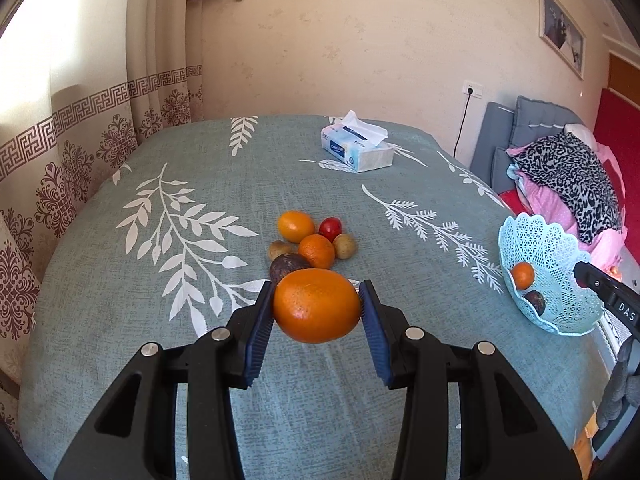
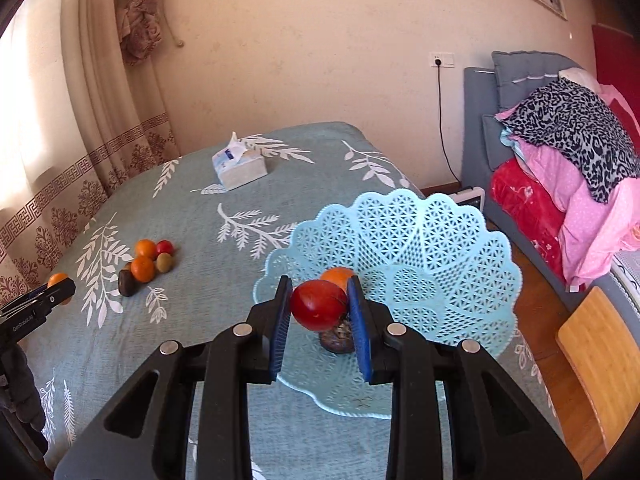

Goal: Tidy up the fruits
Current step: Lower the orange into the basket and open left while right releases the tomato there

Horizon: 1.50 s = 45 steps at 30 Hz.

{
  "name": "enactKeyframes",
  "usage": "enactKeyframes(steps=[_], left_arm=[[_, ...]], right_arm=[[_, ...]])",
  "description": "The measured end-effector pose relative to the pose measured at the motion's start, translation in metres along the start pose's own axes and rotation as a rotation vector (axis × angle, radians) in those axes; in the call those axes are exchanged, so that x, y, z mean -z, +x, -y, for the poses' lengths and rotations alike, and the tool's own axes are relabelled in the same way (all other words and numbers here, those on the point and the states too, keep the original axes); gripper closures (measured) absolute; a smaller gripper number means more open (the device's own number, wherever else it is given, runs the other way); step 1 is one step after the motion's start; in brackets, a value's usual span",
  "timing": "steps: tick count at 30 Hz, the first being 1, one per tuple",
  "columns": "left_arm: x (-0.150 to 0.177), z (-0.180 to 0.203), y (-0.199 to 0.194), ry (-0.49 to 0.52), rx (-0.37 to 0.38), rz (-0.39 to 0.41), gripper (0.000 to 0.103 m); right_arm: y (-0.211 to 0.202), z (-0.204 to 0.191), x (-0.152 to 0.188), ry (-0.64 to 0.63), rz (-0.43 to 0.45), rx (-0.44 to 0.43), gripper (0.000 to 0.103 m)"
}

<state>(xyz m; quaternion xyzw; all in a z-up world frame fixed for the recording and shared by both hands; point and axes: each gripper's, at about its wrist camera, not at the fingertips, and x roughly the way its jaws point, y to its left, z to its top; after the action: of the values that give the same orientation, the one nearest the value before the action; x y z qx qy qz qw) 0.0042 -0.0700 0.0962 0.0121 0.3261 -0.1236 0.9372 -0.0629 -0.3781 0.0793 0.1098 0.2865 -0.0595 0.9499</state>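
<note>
My left gripper [image 1: 318, 304] is shut on a large orange [image 1: 316, 305] and holds it above the table, just in front of a fruit pile [image 1: 312, 242] of oranges, a red fruit, two brownish fruits and a dark one. My right gripper [image 2: 318, 306] is shut on a red fruit [image 2: 318, 310] over the near side of the light blue lattice basket [image 2: 432, 248]. The basket holds an orange [image 2: 338, 276] and a dark fruit [image 2: 338, 338]. The basket [image 1: 560, 312] also shows in the left wrist view at the right table edge.
A tissue box [image 1: 356, 148] stands at the far side of the teal leaf-print tablecloth [image 1: 160, 280]. Curtains hang at the left. A bed with piled bedding [image 2: 568, 168] lies to the right, and a wooden chair seat [image 2: 604, 364] is near the table's right edge.
</note>
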Motion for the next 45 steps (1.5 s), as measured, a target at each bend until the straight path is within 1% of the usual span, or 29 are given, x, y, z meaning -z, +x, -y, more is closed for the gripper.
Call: enactKeyframes(steps=[4,7,8,9,14,18,20,25,32,37,38,40,42,45], left_arm=[[-0.001,0.019,0.001,0.040,0.012,-0.002,0.060],[-0.001,0.035,0.003,0.072,0.022,-0.008,0.060],[-0.001,0.040,0.004,0.082,0.026,-0.011,0.060],[-0.001,0.045,0.005,0.091,0.031,-0.014,0.060],[-0.003,0.072,0.012,0.133,0.075,-0.026,0.060],[-0.003,0.096,0.020,0.169,0.123,-0.039,0.060],[-0.004,0.108,0.024,0.188,0.143,-0.045,0.060],[-0.007,0.140,0.034,0.238,0.184,-0.048,0.060],[-0.009,0.179,0.049,0.287,0.282,-0.068,0.060],[-0.008,0.199,0.061,0.300,0.343,-0.087,0.059],[-0.008,0.200,0.062,0.297,0.354,-0.091,0.058],[-0.008,0.200,0.064,0.286,0.356,-0.086,0.037],[-0.009,0.196,0.064,0.275,0.344,-0.073,0.035],[-0.011,0.187,0.067,0.252,0.322,-0.076,0.035]], right_arm=[[0.001,0.022,0.006,0.047,-0.007,0.014,0.074],[0.002,0.035,0.010,0.084,-0.009,0.011,0.069],[0.002,0.038,0.010,0.090,-0.004,0.015,0.065],[0.001,0.040,0.011,0.093,0.003,0.021,0.064],[-0.007,0.046,0.015,0.082,0.055,0.064,0.064],[-0.010,0.047,0.020,0.058,0.091,0.103,0.063],[-0.009,0.049,0.023,0.059,0.094,0.103,0.059],[-0.010,0.054,0.027,0.056,0.115,0.126,0.059],[-0.016,0.059,0.025,0.084,0.137,0.113,0.059],[-0.016,0.058,0.026,0.083,0.138,0.105,0.059],[-0.016,0.058,0.025,0.084,0.139,0.105,0.059],[-0.016,0.059,0.026,0.090,0.138,0.108,0.059],[-0.016,0.060,0.026,0.098,0.139,0.111,0.059],[-0.015,0.061,0.026,0.106,0.137,0.114,0.057]])
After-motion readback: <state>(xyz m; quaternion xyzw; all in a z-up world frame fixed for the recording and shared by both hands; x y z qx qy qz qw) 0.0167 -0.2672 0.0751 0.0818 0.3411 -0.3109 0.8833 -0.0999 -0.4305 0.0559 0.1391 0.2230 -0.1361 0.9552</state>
